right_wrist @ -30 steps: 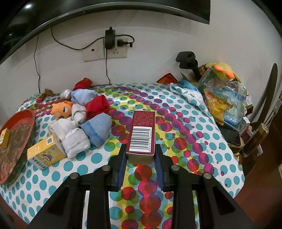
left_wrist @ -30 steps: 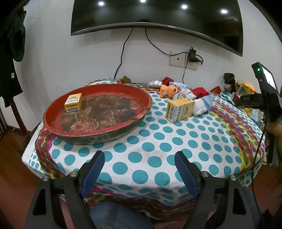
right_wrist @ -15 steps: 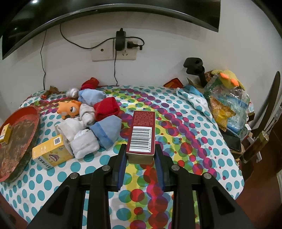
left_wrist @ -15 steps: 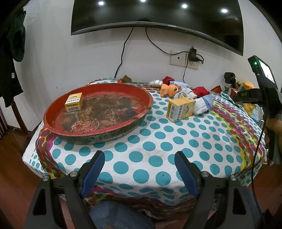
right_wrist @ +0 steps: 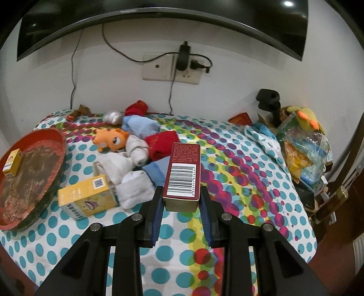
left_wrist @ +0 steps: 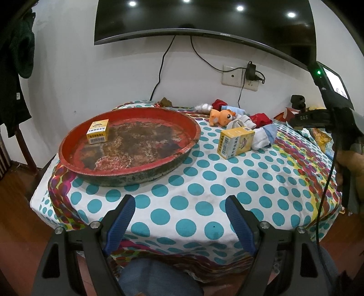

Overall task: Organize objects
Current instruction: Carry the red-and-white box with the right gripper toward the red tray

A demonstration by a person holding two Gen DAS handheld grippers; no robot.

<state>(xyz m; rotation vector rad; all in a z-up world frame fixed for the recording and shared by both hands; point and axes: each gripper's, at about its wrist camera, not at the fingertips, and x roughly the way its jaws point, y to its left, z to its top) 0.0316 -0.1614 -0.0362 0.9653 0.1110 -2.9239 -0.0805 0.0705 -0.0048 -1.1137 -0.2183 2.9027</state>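
Left wrist view: left tool (left_wrist: 179,206) gapes wide, nothing between its pads, above the near bench (left_wrist: 227,182) edge; small yellow box (left_wrist: 98,132) stands in red tray (left_wrist: 182,150). Right wrist view: right tool (right_wrist: 181,200) clamps the dark red box (right_wrist: 183,175) by its near end, long axis pointing straight away from the camera, barcode face up, above the bench beside the socks (right_wrist: 134,191).

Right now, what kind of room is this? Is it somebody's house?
Probably a room in a home, maybe a living room or bedroom. A big television hangs on the wall above a wall socket, and the polka-dot tablecloth holds socks and an orange plush toy.
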